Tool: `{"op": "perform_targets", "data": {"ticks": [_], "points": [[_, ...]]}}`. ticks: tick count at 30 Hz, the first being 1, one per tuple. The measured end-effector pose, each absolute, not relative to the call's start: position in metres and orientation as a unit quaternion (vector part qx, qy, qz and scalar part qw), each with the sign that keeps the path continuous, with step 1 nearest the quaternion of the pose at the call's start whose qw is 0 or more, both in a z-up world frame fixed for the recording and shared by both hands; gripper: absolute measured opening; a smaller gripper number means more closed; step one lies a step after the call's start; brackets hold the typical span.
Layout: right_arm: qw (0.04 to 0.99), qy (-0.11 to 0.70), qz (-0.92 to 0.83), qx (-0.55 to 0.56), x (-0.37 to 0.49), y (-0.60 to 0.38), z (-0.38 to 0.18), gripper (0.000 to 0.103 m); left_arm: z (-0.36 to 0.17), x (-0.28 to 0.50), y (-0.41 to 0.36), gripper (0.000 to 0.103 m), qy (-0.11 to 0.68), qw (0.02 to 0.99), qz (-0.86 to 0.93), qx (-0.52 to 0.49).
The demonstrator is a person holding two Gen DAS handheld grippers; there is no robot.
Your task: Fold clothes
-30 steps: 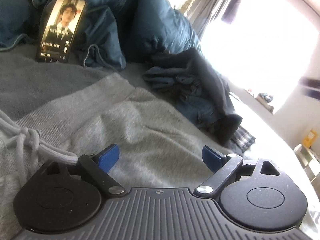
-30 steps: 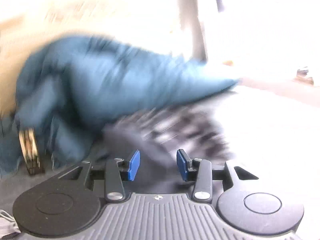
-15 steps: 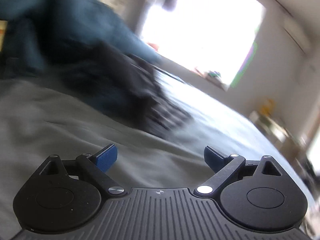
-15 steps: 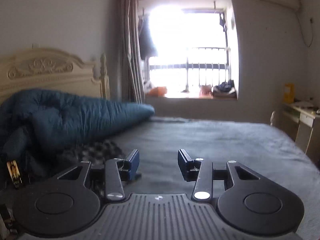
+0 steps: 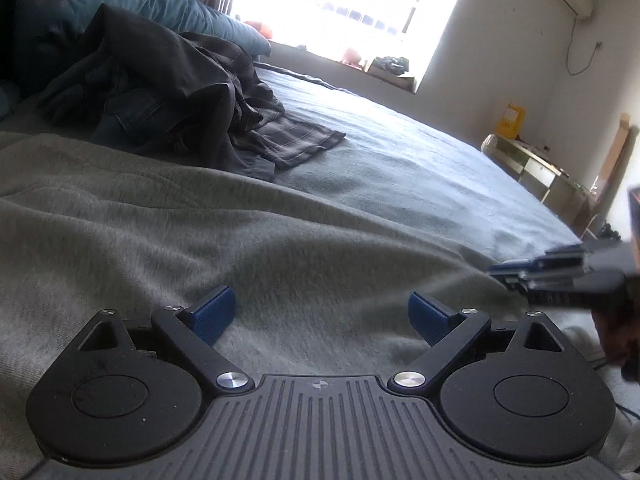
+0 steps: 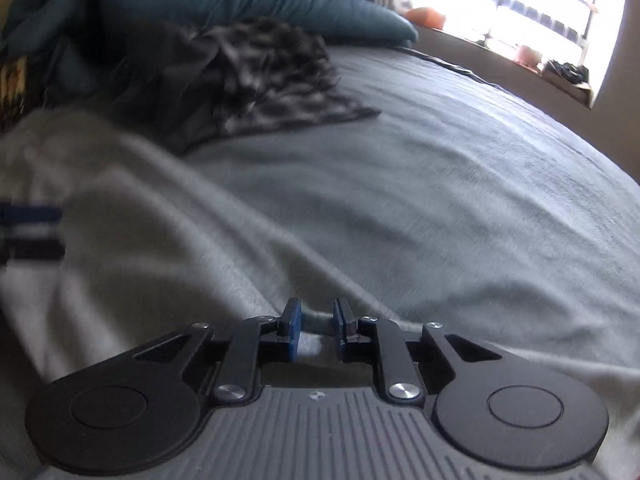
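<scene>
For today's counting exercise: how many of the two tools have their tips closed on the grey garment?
1. The right tool pinches the grey garment's edge. The left tool hovers open above the cloth, holding nothing.

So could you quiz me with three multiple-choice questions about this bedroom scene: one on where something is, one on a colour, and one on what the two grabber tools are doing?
1. Where does the dark pile of clothes lie?
A. On the bed, against the blue duvet
B. On the windowsill
C. On the floor

2. What colour is the garment spread just ahead of the grippers?
A. Red
B. Light grey
C. Yellow

3. How do the two grippers stand?
A. Both wide open
B. Both shut on cloth
C. Left gripper open, right gripper pinching the fabric

Answers:
1 A: the pile rests on the bedcover beside the duvet.
2 B: the cloth is pale grey in both views.
3 C: the left pads stand far apart; a fold of grey cloth sits between the right ones.
</scene>
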State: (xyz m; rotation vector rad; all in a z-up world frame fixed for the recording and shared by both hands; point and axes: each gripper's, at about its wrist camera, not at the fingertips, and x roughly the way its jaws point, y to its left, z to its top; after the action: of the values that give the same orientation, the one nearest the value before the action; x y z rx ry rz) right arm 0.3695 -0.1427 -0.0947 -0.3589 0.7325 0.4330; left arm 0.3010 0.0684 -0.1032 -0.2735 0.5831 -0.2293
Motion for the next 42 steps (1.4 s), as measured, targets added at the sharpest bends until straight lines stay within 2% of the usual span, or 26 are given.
{"op": "perform_targets", "data": {"ticks": [5, 7, 8, 9, 11, 15, 19, 20, 21, 23, 30, 34, 41, 42], "points": [[0.897, 0.320, 0.227, -0.202, 0.359, -0.147, -0.081, 0.019, -0.102, 0.298, 0.067, 0.095, 0.285, 0.943, -0.112, -0.131], [0.895, 0.304, 0.240, -0.220, 0.364, -0.149, -0.071, 0.028, -0.102, 0.298, 0.067, 0.095, 0.285, 0.943, -0.112, -0.130], [0.894, 0.298, 0.246, -0.227, 0.369, -0.150, -0.067, 0.040, -0.102, 0.298, 0.067, 0.096, 0.285, 0.943, -0.112, -0.130], [0.892, 0.296, 0.251, -0.233, 0.375, -0.151, -0.064, 0.043, -0.102, 0.298, 0.067, 0.096, 0.285, 0.943, -0.112, -0.130], [0.879, 0.317, 0.277, -0.223, 0.391, -0.155, -0.062, 0.044, -0.102, 0.297, 0.067, 0.096, 0.284, 0.943, -0.113, -0.129], [0.835, 0.395, 0.342, -0.173, 0.425, -0.160, -0.075, 0.054, -0.103, 0.298, 0.068, 0.097, 0.285, 0.943, -0.115, -0.131], [0.826, 0.414, 0.348, -0.161, 0.433, -0.159, -0.088, 0.056, -0.103, 0.299, 0.068, 0.097, 0.284, 0.942, -0.117, -0.133], [0.830, 0.407, 0.344, -0.163, 0.431, -0.157, -0.087, 0.048, -0.104, 0.299, 0.069, 0.097, 0.284, 0.942, -0.117, -0.133], [0.835, 0.397, 0.339, -0.174, 0.427, -0.154, -0.086, 0.030, -0.104, 0.299, 0.069, 0.097, 0.284, 0.942, -0.117, -0.133], [0.843, 0.374, 0.325, -0.208, 0.418, -0.146, -0.085, 0.004, -0.104, 0.298, 0.068, 0.097, 0.283, 0.942, -0.117, -0.133], [0.885, 0.301, 0.270, -0.232, 0.423, -0.139, -0.066, 0.003, -0.104, 0.297, 0.068, 0.097, 0.282, 0.943, -0.119, -0.134], [0.899, 0.284, 0.226, -0.246, 0.443, -0.133, -0.079, 0.000, -0.105, 0.297, 0.068, 0.097, 0.282, 0.943, -0.118, -0.133], [0.926, 0.316, 0.149, -0.144, 0.479, -0.176, -0.092, 0.000, -0.105, 0.297, 0.070, 0.097, 0.280, 0.942, -0.121, -0.141], [0.930, 0.316, 0.146, -0.121, 0.480, -0.187, -0.087, 0.002, -0.105, 0.297, 0.070, 0.098, 0.280, 0.942, -0.121, -0.141]]}}
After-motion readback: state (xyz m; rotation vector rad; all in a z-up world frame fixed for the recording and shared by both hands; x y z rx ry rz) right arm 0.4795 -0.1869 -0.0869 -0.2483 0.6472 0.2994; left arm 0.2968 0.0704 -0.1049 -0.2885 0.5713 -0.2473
